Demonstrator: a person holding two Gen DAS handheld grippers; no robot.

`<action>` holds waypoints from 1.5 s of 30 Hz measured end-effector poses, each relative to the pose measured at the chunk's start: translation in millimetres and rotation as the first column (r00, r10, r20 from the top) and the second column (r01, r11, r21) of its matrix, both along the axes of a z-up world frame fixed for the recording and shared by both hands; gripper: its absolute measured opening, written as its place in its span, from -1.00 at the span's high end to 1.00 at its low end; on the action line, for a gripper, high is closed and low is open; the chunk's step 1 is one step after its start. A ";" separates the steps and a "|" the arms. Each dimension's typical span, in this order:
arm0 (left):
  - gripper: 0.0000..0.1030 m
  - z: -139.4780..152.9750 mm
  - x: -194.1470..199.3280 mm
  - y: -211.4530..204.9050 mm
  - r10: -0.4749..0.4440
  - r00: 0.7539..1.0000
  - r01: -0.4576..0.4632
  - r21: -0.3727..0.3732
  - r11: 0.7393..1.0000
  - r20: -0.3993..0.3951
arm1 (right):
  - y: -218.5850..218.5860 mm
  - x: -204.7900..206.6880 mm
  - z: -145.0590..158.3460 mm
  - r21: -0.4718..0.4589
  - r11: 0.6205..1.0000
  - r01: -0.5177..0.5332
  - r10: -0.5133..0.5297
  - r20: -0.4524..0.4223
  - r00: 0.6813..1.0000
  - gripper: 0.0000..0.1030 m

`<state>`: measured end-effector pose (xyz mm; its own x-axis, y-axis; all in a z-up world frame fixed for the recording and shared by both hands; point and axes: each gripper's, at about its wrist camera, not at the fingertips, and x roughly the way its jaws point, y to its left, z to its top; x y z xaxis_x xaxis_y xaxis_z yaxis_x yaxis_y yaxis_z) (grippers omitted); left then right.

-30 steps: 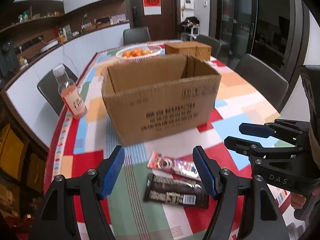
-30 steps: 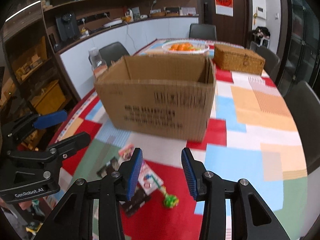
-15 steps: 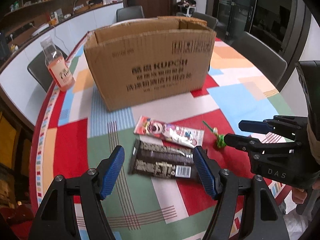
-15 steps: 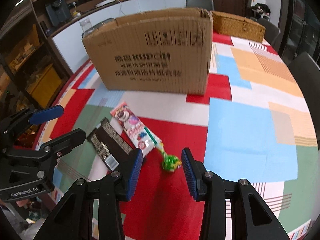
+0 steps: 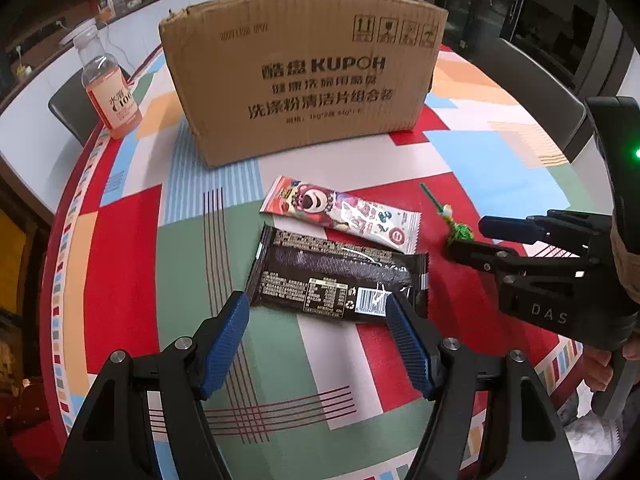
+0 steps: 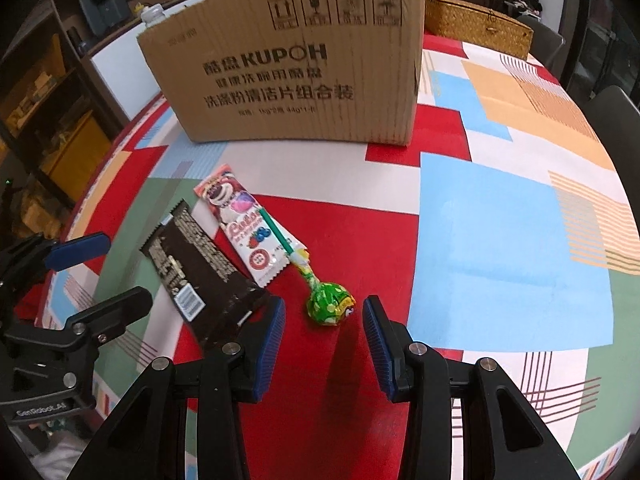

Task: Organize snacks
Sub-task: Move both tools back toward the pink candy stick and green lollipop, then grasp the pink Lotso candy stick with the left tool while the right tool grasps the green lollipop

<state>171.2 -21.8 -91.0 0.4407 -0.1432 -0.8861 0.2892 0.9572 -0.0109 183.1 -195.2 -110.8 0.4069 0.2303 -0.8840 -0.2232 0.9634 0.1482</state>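
Three snacks [image 5: 340, 280] lie before the box [image 5: 304, 68].

The worktop [image 6: 500, 240] wears red, blue, green, orange and white patches. Brown box [image 6: 288, 60], black lettering. Black snack bar [image 5: 340, 276]; pink-white packet [image 5: 340, 216]; green lollipop [image 6: 330, 304]; blue-padded claws.

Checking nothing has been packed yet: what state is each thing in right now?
left gripper: open, empty
right gripper: open, empty
dark snack bar: sealed, flat on table
pink snack packet: sealed, flat
green lollipop: wrapped, lying down
cardboard box: upright
drink bottle: upright
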 end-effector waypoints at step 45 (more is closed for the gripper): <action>0.04 -28.4 81.0 -32.4 0.124 0.984 -0.136 -0.087 0.987 -0.129 | -21.5 35.1 25.1 0.066 0.997 0.046 -0.056 0.153 0.987 0.45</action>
